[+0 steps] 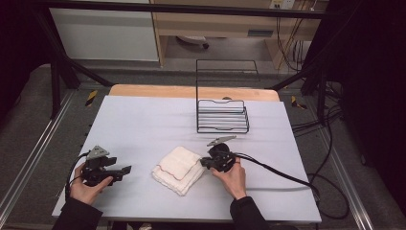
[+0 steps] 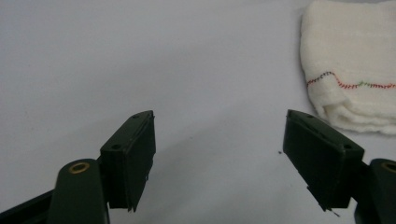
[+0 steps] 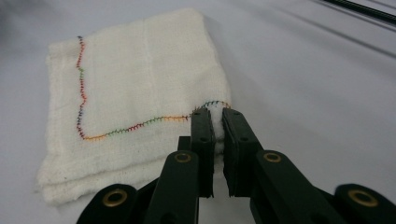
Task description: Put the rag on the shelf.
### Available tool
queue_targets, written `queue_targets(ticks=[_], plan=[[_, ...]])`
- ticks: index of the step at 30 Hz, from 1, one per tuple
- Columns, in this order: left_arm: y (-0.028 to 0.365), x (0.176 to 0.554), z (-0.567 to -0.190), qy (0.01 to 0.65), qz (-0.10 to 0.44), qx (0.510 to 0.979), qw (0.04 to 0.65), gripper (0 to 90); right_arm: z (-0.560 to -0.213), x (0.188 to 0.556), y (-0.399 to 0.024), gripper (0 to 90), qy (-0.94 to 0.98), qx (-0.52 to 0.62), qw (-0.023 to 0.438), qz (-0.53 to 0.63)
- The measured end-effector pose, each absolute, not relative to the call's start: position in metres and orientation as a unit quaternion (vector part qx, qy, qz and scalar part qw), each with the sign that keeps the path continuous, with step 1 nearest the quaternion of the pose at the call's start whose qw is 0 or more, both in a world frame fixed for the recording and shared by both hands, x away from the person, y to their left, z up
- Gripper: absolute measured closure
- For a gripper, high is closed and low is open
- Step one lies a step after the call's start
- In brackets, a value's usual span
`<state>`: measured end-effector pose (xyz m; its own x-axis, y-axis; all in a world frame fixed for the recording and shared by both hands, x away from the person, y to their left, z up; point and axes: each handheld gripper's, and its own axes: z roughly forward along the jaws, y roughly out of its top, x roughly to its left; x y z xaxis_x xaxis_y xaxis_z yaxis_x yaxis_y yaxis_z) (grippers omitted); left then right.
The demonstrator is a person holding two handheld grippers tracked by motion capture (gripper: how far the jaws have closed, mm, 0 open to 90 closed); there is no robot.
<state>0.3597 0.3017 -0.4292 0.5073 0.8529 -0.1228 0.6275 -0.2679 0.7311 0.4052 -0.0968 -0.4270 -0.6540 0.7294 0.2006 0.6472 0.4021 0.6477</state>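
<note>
A folded white cloth [image 1: 178, 168] with a multicoloured stitched hem lies on the table's front middle. My right gripper [image 3: 216, 114] is shut on a corner of the cloth's top layer [image 3: 140, 88], right where the stitched hem ends. In the high view that right gripper [image 1: 206, 163] sits at the cloth's right edge, held by a hand. My left gripper [image 1: 125, 170] rests to the left of the cloth, apart from it. In the left gripper view, my left gripper [image 2: 218, 154] stands open with bare table between its jaws, and the cloth [image 2: 355, 70] lies off to the upper right.
A black wire rack [image 1: 222, 116] stands behind the cloth, toward the table's far side. The right gripper's cable [image 1: 282, 175] trails across the table to its right edge. The grey tabletop [image 1: 143, 124] stretches wide on the left.
</note>
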Motion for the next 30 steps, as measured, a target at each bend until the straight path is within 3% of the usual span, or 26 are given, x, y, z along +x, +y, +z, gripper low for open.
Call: queue_targets(ticks=[14, 18, 22, 23, 25, 30], plan=[[0.28, 0.365, -0.428, 0.454, 0.123, 0.794, 0.385, 12.0, -0.444, 0.419, -0.106, 80.1, 0.829, 0.4, 0.121, 0.371], [0.268, 0.37, -0.422, 0.454, 0.107, 0.792, 0.393, 8.2, -0.437, 0.416, -0.115, 68.2, 0.818, 0.399, 0.132, 0.393], [0.253, 0.378, -0.414, 0.455, 0.112, 0.792, 0.392, 9.2, -0.429, 0.409, -0.129, 48.1, 0.811, 0.397, 0.147, 0.403], [0.249, 0.379, -0.412, 0.451, 0.114, 0.794, 0.392, 9.2, -0.428, 0.406, -0.137, 37.1, 0.807, 0.398, 0.154, 0.408], [0.239, 0.384, -0.409, 0.441, 0.122, 0.798, 0.391, 9.2, -0.428, 0.404, -0.141, 34.9, 0.806, 0.4, 0.153, 0.409], [0.204, 0.403, -0.403, 0.421, 0.126, 0.812, 0.383, 14.6, -0.433, 0.397, -0.16, 15.6, 0.798, 0.419, 0.143, 0.409]])
